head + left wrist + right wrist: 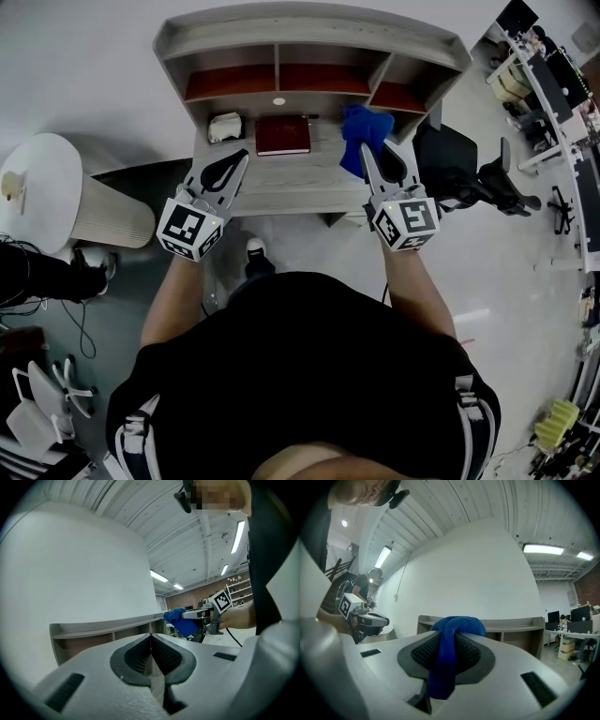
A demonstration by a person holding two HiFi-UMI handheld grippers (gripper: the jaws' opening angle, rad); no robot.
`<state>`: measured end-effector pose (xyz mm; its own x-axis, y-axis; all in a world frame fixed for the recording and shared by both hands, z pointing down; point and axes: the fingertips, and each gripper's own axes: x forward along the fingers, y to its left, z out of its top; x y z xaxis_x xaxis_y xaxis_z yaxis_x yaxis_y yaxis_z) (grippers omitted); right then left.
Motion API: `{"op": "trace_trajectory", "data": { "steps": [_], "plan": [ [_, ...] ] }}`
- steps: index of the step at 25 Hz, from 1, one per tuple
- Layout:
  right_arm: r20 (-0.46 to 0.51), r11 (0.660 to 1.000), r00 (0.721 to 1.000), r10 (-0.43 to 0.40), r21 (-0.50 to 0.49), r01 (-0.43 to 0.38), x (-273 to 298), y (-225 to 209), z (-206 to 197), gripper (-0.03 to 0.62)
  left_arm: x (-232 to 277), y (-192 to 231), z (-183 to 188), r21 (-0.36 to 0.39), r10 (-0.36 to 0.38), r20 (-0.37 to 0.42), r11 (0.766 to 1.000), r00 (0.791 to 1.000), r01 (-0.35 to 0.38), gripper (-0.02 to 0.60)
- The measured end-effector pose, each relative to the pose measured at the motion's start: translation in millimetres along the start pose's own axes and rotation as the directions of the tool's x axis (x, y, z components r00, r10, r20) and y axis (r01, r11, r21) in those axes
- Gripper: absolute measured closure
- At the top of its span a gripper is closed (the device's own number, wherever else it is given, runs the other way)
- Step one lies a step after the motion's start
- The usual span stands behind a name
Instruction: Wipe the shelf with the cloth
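Observation:
A grey wooden shelf unit point(309, 42) with red-brown compartments stands on a desk against the wall. My right gripper point(364, 150) is shut on a blue cloth point(363, 136), which hangs over the desk's right part in front of the shelf. In the right gripper view the cloth point(447, 653) is pinched between the jaws, with the shelf point(511, 625) beyond. My left gripper point(242, 157) hovers over the desk's left part, shut with nothing in it; its jaws meet point(151, 641). The left gripper view shows the shelf point(103, 632) and the cloth point(183, 620).
A dark red book point(283, 134) and a small white object point(225, 127) lie on the desk point(291, 183) below the shelf. A black office chair point(469, 173) stands at the right. A round white table point(42, 178) is at the left.

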<state>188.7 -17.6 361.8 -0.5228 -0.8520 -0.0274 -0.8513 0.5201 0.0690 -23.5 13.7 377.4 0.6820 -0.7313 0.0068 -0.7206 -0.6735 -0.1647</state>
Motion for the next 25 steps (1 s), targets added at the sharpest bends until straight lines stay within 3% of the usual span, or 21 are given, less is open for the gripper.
{"op": "trace_trajectory", "data": {
  "steps": [11, 25],
  "plan": [
    [-0.037, 0.999, 0.999, -0.040, 0.013, 0.040, 37, -1, -16, 0.508, 9, 35, -28, -0.040, -0.027, -0.025, 0.999, 0.999, 0.026, 0.566],
    [-0.047, 0.999, 0.998, -0.042, 0.011, 0.042, 51, 3, -21, 0.508, 7, 48, -40, -0.058, -0.025, -0.029, 0.998, 0.999, 0.024, 0.566]
  ]
}}
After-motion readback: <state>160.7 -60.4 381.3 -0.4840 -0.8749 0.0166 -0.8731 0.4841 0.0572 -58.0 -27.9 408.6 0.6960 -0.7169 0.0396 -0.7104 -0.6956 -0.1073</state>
